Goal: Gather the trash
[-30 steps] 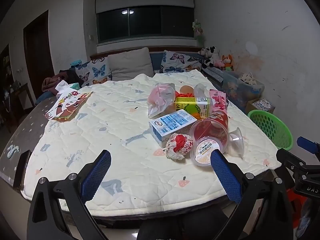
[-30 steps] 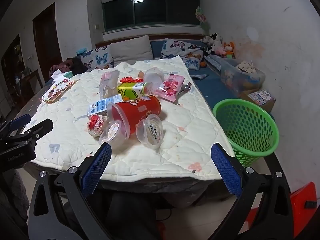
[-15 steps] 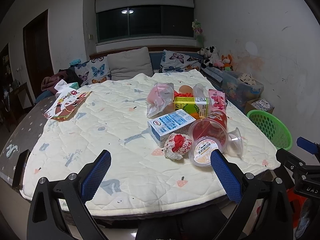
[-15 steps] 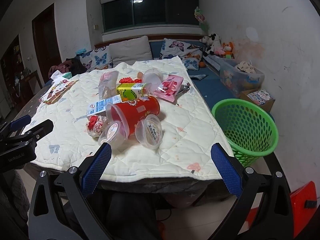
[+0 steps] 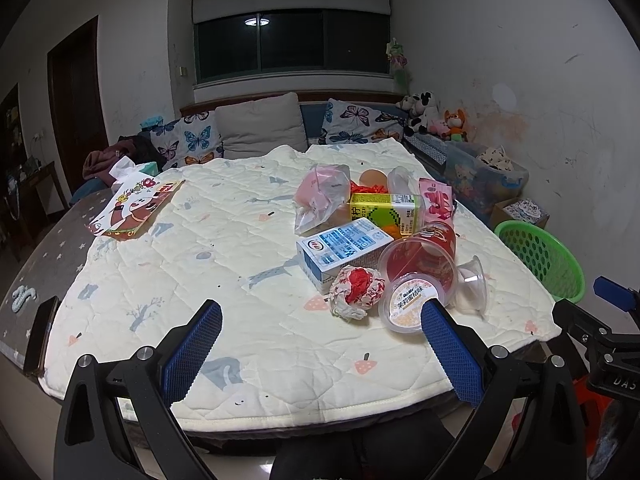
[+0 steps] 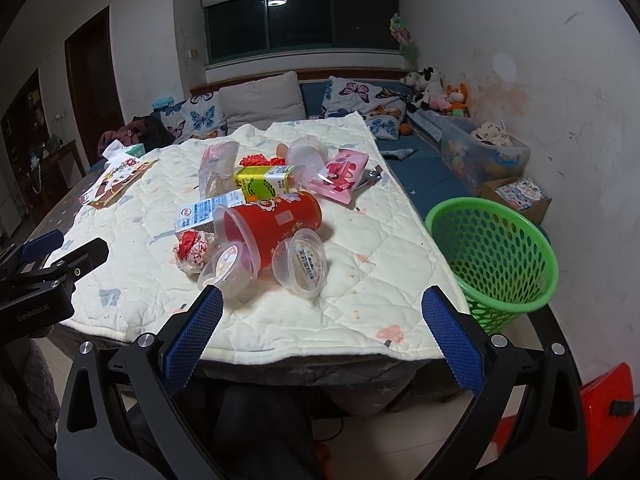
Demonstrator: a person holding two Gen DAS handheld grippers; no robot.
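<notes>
Both hand-held grippers were spread wide and empty: left hand-held gripper (image 5: 320, 344) faced the pile from the near edge of the bench (image 5: 240, 240), right hand-held gripper (image 6: 320, 332) sat off the corner nearest the green basket (image 6: 496, 252).

Trash was clustered on the quilt, nothing in the basket that I could see.

Risks:
- red cup (image 6: 276, 220) lay on its side, likely to roll off if nudged
- two clear pudding cups (image 6: 304, 264) leaned against it; pulling one could shift the rest
- crumpled wrapper (image 5: 356, 290) was light, could slip the pads

Writing: cup lid printed Chinese, roughly "茉莉蜜桔味"; blue-white carton (image 5: 340, 248) and yellow-green carton (image 5: 384, 210) text was too small to read.
</notes>
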